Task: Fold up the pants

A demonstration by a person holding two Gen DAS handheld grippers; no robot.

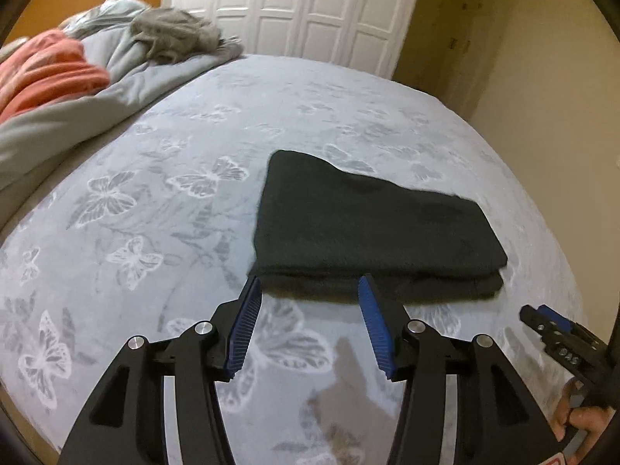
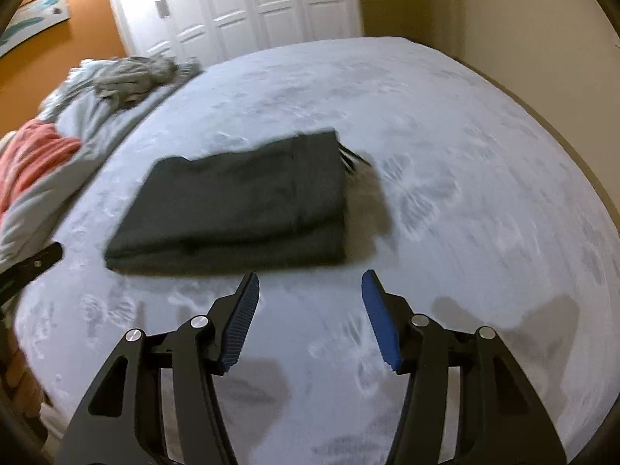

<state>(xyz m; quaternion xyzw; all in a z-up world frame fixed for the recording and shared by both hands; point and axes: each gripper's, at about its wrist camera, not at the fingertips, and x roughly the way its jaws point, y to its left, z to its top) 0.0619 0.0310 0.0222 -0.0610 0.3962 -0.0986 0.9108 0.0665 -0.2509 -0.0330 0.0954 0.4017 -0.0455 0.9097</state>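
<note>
**A:** Where do the pants sit from where you are?

**B:** The black pants (image 1: 372, 228) lie as a compact folded stack on the butterfly-print bedspread (image 1: 155, 201), flat and at rest; in the left wrist view they fill twelve to two o'clock just past my fingertips; in the right wrist view they are off at eleven o'clock.

**A:** And your tools?

**B:** My left gripper (image 1: 308, 290) stands about half open with nothing between its blue pads, its tips over the near fold but, I judge, not touching; my right gripper (image 2: 310, 285) is likewise half open and empty, clear of the cloth.

**A:** So what does the step ask?

**B:** I reckon the fold is done; doing it well means lifting both tools straight off so no pad drags the top layer; a bit of cloth or cord pokes out at the stack's far right corner, which I might tuck in.

**A:** Any containers?

**B:** None that I see; only a heap of grey bedding and clothes (image 1: 170, 35) with an orange blanket (image 1: 46, 73) at ten o'clock, and closed white wardrobe doors (image 1: 294, 4) behind.
</note>
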